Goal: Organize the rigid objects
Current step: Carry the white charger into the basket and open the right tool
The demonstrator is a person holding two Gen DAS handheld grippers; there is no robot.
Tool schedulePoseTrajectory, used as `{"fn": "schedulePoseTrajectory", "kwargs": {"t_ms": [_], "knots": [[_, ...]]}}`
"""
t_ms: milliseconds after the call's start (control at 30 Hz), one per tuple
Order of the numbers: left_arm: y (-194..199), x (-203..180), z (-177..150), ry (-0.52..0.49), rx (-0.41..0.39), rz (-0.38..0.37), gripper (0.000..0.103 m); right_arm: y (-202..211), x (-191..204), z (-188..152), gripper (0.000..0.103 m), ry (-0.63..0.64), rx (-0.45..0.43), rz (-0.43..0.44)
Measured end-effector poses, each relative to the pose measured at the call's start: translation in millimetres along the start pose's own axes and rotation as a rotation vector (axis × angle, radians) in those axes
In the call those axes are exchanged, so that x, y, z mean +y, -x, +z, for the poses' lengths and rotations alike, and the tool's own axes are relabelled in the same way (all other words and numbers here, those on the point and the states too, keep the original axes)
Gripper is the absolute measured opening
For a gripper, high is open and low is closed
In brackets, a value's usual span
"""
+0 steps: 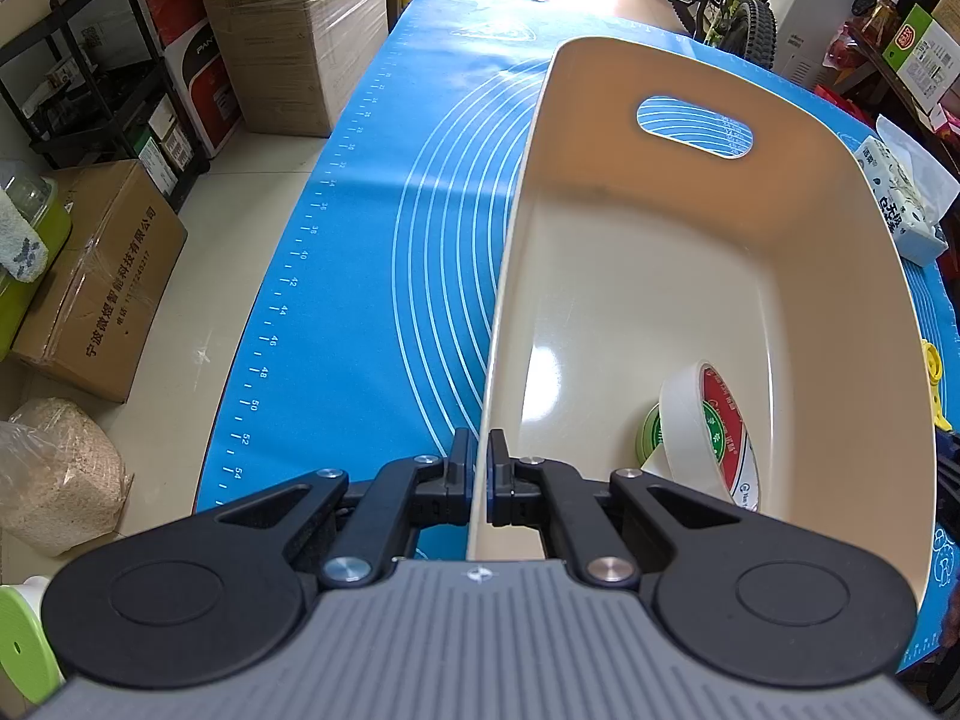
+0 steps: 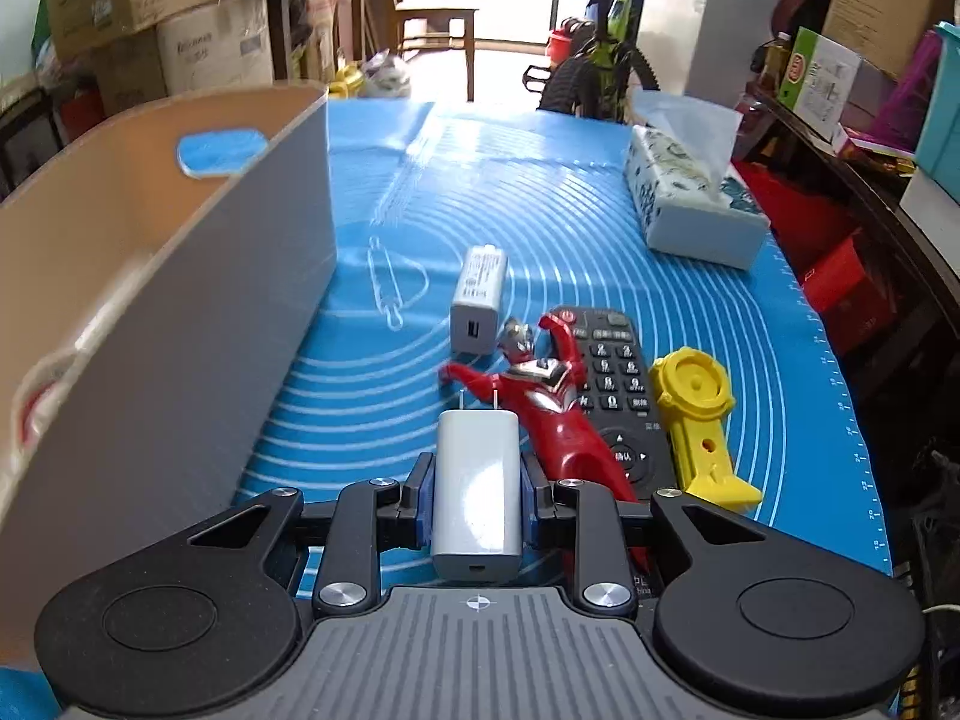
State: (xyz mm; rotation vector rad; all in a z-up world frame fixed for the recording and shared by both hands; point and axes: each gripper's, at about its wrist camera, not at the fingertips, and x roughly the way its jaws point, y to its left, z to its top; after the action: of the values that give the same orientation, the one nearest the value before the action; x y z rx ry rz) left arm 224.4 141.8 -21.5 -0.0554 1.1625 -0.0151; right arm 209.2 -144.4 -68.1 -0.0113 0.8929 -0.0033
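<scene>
My left gripper (image 1: 481, 450) is shut on the near left wall of a cream plastic bin (image 1: 606, 276) that stands on the blue mat (image 1: 360, 276). Inside the bin lie a white tape roll (image 1: 708, 438) and a green roll (image 1: 649, 432) behind it. My right gripper (image 2: 477, 480) is shut on a white plug-in charger (image 2: 477, 486), prongs pointing away. Just past it on the mat (image 2: 540, 210) lie a red figure toy (image 2: 540, 402), a black remote (image 2: 618, 384), a yellow plastic tool (image 2: 699, 414) and a white adapter block (image 2: 478, 297). The bin (image 2: 180, 312) stands left of them.
A tissue pack (image 2: 690, 198) lies at the far right of the mat. Cardboard boxes (image 1: 102, 276) and a black shelf (image 1: 102, 72) stand on the floor to the left of the table. A bicycle (image 2: 600, 60) is parked beyond the far end.
</scene>
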Motion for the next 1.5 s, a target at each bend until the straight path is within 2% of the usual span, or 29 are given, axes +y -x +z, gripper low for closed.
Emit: {"fn": "schedulePoseTrajectory", "kwargs": {"t_ms": [333, 467, 600, 800, 933, 1167, 1500], "knots": [[0, -1, 0, 0.001, 0.000, 0.000, 0.005, 45, 10, 26, 0.036, 0.022, -0.108, 0.023], [0, -1, 0, 0.001, 0.001, 0.001, 0.005, 68, 23, 41, 0.036, 0.043, -0.178, 0.045], [0, -1, 0, 0.000, 0.001, 0.001, 0.005, 87, 40, 56, 0.036, 0.078, -0.232, 0.083], [0, 0, 0, 0.000, 0.001, 0.001, 0.005, 94, 70, 76, 0.036, 0.142, -0.262, 0.151], [-1, 0, 0, -0.001, 0.001, 0.002, 0.005, 86, 96, 80, 0.036, 0.192, -0.247, 0.189], [-2, -1, 0, -0.001, 0.001, 0.001, 0.005, 55, 139, 73, 0.036, 0.276, -0.132, 0.242], [-2, -3, 0, -0.003, 0.001, 0.004, 0.005, 7, 164, 61, 0.036, 0.319, 0.035, 0.189]]}}
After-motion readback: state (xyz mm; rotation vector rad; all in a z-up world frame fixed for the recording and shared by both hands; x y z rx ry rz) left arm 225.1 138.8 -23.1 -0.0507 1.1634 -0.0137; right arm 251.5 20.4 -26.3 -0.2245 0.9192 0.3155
